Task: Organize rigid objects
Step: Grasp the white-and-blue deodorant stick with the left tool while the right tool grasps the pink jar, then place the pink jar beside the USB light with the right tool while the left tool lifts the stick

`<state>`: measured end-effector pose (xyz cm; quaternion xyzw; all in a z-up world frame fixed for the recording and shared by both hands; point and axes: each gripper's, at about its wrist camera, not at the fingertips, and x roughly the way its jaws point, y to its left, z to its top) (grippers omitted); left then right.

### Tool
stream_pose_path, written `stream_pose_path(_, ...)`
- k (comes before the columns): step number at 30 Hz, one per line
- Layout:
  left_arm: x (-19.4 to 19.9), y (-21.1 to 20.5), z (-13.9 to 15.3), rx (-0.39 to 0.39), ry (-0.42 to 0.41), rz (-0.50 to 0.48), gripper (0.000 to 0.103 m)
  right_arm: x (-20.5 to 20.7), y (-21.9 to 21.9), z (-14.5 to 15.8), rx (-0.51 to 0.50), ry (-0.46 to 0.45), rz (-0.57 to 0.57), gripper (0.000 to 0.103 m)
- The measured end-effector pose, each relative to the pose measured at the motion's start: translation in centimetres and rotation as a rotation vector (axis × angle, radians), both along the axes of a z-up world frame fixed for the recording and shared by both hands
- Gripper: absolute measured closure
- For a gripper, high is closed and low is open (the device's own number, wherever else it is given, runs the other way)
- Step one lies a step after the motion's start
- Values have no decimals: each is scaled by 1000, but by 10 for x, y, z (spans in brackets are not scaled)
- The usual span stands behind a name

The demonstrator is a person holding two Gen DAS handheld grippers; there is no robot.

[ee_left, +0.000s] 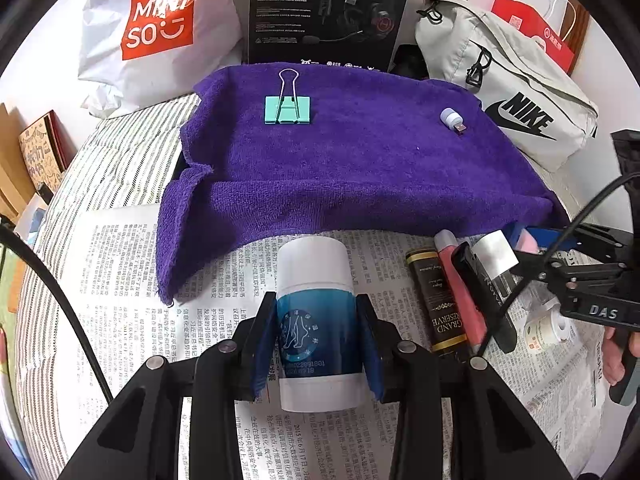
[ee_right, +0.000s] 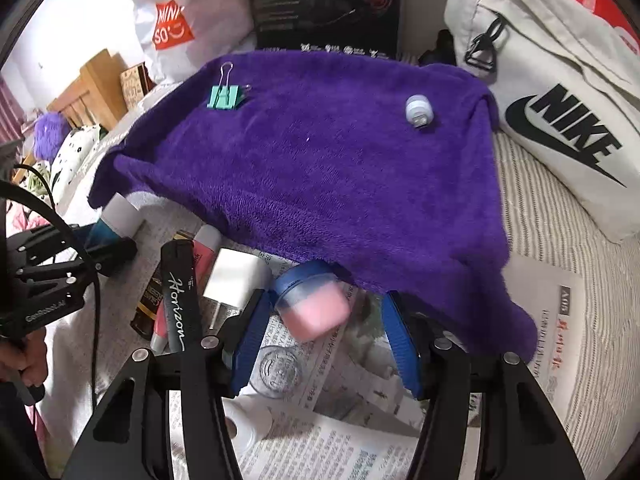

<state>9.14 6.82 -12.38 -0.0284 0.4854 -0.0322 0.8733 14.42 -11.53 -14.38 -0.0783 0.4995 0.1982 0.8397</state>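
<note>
Purple towel (ee_left: 360, 160) lay mostly bare between binder clip (ee_left: 287, 109) and USB plug (ee_left: 453, 119), bags, black box (ee_left: 328, 8) walled its far edge

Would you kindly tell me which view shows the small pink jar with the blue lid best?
The right wrist view: the pink jar lies whole, slightly blurred, between the right gripper's open jaws. The left wrist view shows only a sliver of it behind a white block.

A towel (ee_left: 352, 160) lies spread on the far part of the bed, with a binder clip (ee_left: 287, 108) on its far left and a small plug (ee_left: 453, 119) on its far right. Behind the towel stand a shopping bag (ee_left: 156, 28), a box (ee_left: 328, 12) and a sling bag (ee_left: 512, 88), left to right. Near the towel, a newspaper (ee_left: 132, 280) carries a bottle (ee_left: 318, 320) at left and tubes (ee_left: 460, 292) to its right.
</note>
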Motion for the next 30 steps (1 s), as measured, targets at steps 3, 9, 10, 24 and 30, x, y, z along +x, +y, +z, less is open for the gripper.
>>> stream_pose_path(3, -1, 0, 0, -2, -9, 2, 67, -1, 1, 0, -18, -33, -3, 62)
stream_pose_path(9, -2, -1, 0, 3, -12, 3, 67, -10, -27, 11, 21, -15, -68, 66)
stream_pose_path(10, -2, -1, 0, 4, -12, 3, 67, -13, -33, 14, 12, -22, -83, 66)
stream_pose_path(24, -3, -8, 0, 42, -1, 6, 67, -29, -52, -3, -40, -74, -130, 65)
stream_pose_path(30, -10, -8, 1, 41, -15, 12, 67, -39, -55, -5, -17, -141, -147, 65)
